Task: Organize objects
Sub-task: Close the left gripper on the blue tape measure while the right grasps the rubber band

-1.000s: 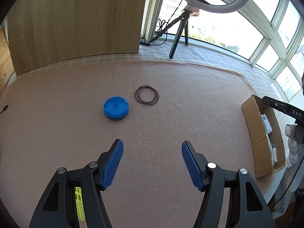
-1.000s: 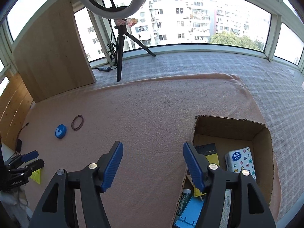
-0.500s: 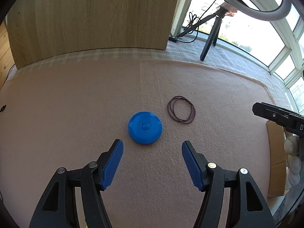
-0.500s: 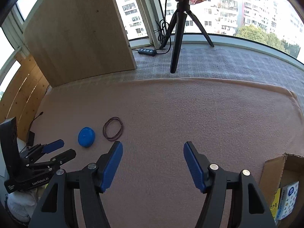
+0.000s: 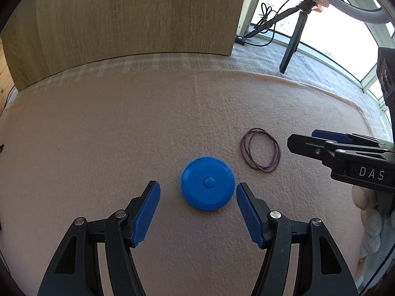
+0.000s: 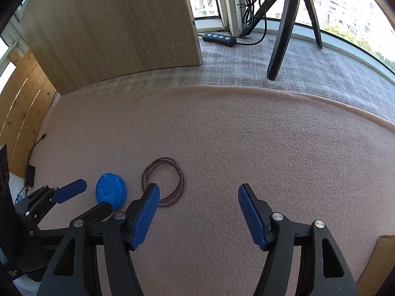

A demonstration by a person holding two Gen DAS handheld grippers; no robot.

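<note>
A flat round blue disc (image 5: 207,183) lies on the pink felt mat (image 5: 123,128). My left gripper (image 5: 197,192) is open, its blue pads either side of the disc, not touching it. A coil of thin purple-brown bands (image 5: 260,150) lies just right of the disc. In the right wrist view the disc (image 6: 110,193) and the bands (image 6: 163,181) lie left of centre. My right gripper (image 6: 197,194) is open and empty, its left pad over the near edge of the bands. It also shows from the side in the left wrist view (image 5: 345,153).
A wooden panel (image 5: 123,19) stands behind the mat. A black tripod (image 6: 284,32) and a power strip (image 6: 219,39) stand on the grey cloth at the back. A cardboard box corner (image 6: 382,264) shows at the lower right.
My left gripper has moved forward until the blue disc lies between its pads. My right gripper has swung left from the cardboard box to the bands.
</note>
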